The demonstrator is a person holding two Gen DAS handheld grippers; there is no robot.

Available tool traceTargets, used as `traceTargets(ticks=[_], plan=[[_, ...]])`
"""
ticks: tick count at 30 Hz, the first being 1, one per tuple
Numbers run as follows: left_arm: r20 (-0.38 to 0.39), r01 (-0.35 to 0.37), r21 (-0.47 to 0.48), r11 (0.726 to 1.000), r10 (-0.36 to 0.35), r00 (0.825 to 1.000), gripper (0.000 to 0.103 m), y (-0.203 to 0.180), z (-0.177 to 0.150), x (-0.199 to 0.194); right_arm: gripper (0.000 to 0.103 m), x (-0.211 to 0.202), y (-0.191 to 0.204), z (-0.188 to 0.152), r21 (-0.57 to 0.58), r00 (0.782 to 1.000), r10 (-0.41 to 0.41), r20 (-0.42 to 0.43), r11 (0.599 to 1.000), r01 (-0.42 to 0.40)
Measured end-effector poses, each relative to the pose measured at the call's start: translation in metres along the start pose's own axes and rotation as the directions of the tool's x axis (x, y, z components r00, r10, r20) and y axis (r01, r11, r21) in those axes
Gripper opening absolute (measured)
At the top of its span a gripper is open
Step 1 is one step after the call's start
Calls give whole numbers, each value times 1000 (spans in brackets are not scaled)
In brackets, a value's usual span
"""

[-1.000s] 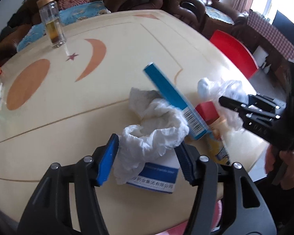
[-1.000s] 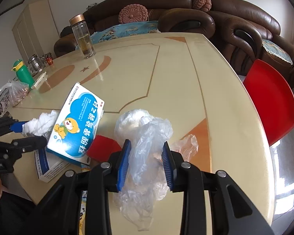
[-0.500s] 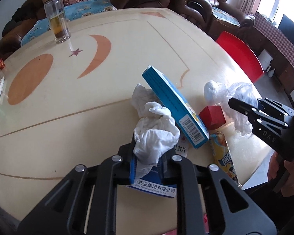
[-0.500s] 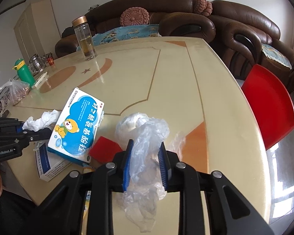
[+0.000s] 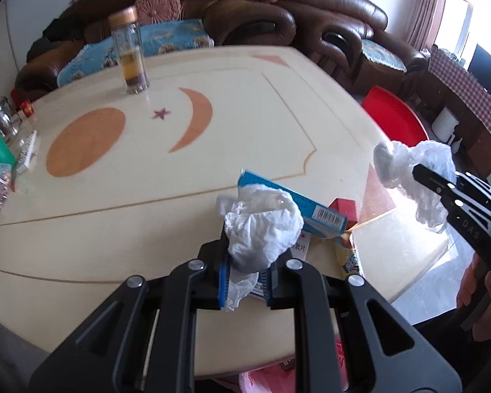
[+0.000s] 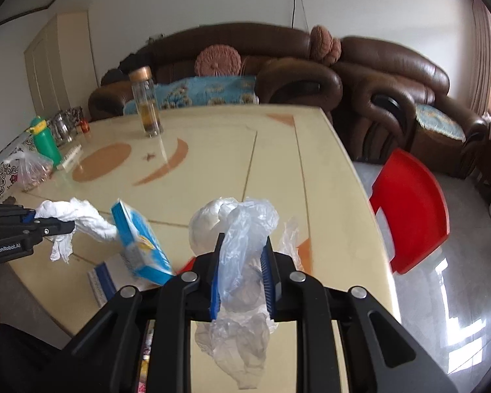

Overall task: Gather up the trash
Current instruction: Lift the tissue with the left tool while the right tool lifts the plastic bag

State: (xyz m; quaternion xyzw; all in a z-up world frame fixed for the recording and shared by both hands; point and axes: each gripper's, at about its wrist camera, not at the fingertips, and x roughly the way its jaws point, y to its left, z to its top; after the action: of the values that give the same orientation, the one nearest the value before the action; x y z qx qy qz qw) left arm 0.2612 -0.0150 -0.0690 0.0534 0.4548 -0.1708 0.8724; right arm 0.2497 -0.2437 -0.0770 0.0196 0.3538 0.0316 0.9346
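Observation:
My left gripper (image 5: pixel 244 281) is shut on a crumpled white tissue (image 5: pixel 262 226) and holds it above the table's near edge; the tissue also shows in the right wrist view (image 6: pixel 78 216). My right gripper (image 6: pixel 242 281) is shut on a clear plastic bag (image 6: pixel 242 229), lifted off the table; the bag also shows in the left wrist view (image 5: pixel 415 170). A blue medicine box (image 5: pixel 294 206) leans on a small red box (image 5: pixel 345 208). A white-and-blue box (image 6: pixel 103 281) and a yellow wrapper (image 5: pixel 348 255) lie beside them.
A glass tea bottle (image 5: pixel 131 55) stands at the far side of the cream table (image 5: pixel 212 137). A green bottle (image 6: pixel 44 139), a bag of snacks (image 6: pixel 32 170) and jars sit at the left end. A red chair (image 6: pixel 412 213) stands to the right. Brown sofas lie behind.
My left gripper closed on the tissue and lifted it off the boxes. My right gripper tightened on the plastic bag and raised it. The blue box has tipped lower.

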Motion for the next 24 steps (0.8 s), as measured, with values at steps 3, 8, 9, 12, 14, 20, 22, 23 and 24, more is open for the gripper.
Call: traceTargets(ticks=[3, 8, 9, 12, 14, 20, 22, 23, 24], plan=[[19, -4, 0, 1000, 4, 1000, 16, 1, -2, -15, 20, -20, 7, 7, -10, 999, 6, 35, 1000, -5], [72, -18, -2, 1000, 19, 997, 16, 0, -4, -41, 20, -45, 26, 10, -41, 998, 16, 69, 999, -13], [73, -16, -5, 1000, 16, 997, 16, 1, -4, -44, 20, -48, 28, 10, -42, 997, 19, 71, 999, -16], [82, -18, -8, 1000, 18, 996, 16, 0, -7, -55, 20, -58, 35, 11, -43, 997, 27, 78, 999, -23], [95, -22, -4, 1000, 22, 995, 16, -3, -10, -63, 20, -67, 41, 12, -50, 996, 24, 87, 999, -20], [132, -33, -1, 999, 33, 991, 16, -8, -18, -90, 20, -92, 60, 12, -97, 994, 3, 112, 995, 8], [139, -34, 1, 999, 34, 990, 16, -9, -21, -98, 20, -101, 66, 13, -108, 992, -2, 123, 994, 15], [142, -34, 5, 999, 33, 989, 16, -10, -23, -103, 20, -106, 69, 13, -113, 992, -2, 128, 994, 16], [145, -34, 7, 999, 32, 989, 16, -11, -24, -106, 20, -111, 72, 12, -118, 991, -5, 133, 993, 20]])
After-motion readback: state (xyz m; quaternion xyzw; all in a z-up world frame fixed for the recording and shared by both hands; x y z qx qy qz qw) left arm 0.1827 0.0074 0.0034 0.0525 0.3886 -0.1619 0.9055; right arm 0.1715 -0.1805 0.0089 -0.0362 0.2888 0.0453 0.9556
